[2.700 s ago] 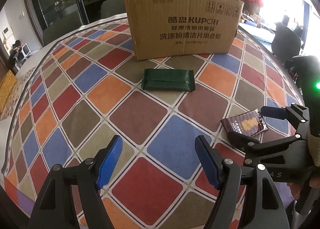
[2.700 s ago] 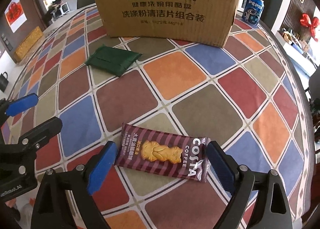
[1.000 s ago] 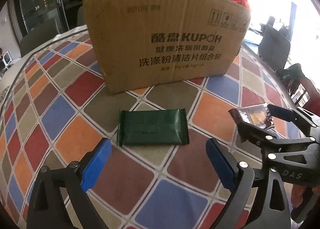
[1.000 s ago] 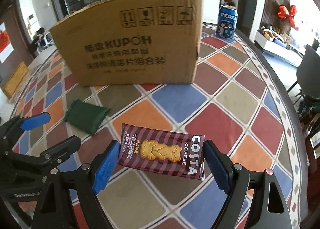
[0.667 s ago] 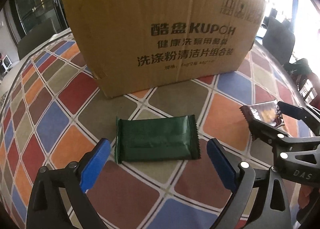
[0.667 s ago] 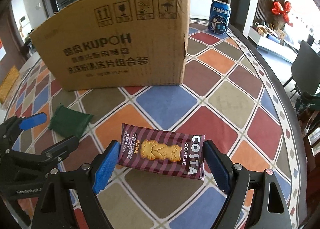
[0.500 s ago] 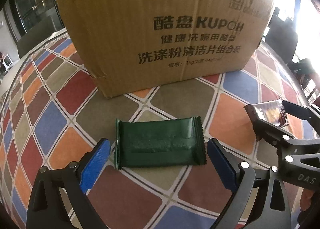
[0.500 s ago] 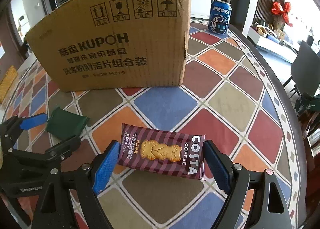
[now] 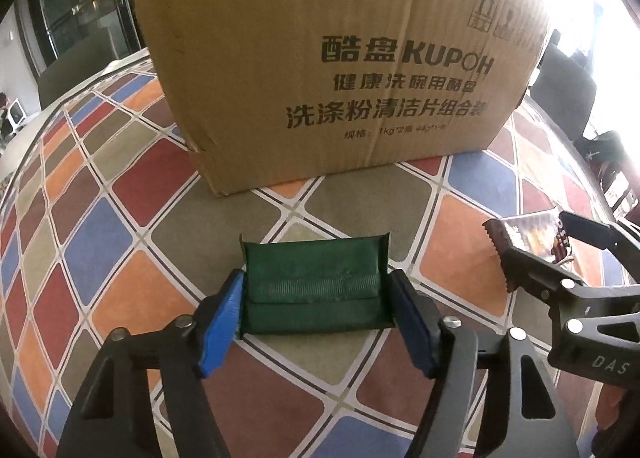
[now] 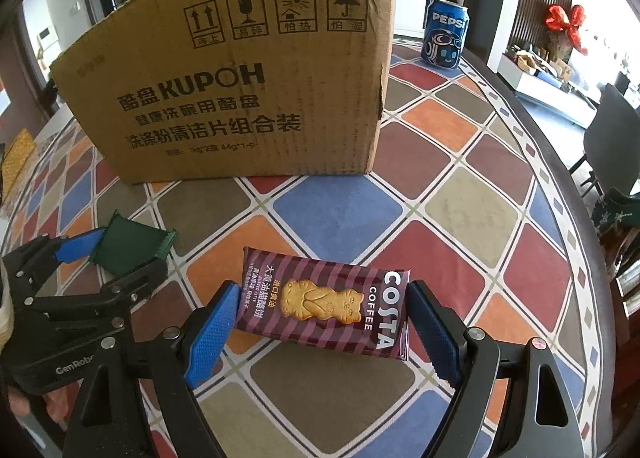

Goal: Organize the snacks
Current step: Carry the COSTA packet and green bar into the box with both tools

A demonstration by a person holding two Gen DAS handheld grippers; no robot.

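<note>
1. the table [image 10: 472, 218] with its bright diamond-pattern cloth fills both views; nothing about it differs from half a second ago

2. the cardboard box [image 9: 320, 70] stands at 12 o'clock in both wrist views and looms bigger in the left one than a moment ago, so the left side has crept closer; I'd guess that's where the snacks end up, though its opening isn't visible

3. the Pepsi can [image 10: 446, 36] sits at about 1 o'clock in the right view, just past the box's corner; same spot as before

4. the Costa biscuit pack [image 10: 324, 304] is clamped end to end in the right gripper [image 10: 320, 322] and held above the cloth, same as a second ago

5. here's the actual change: the left gripper [image 9: 316, 322] was spread wide around the green snack pack [image 9: 314, 284] half a second ago, and now its blue pads press on both short ends, crimped edges bending up; the pack looks to be resting on the cloth at dead centre of the left view

6. so both snacks are gripped; lifting the green one comes next, I reckon
</note>
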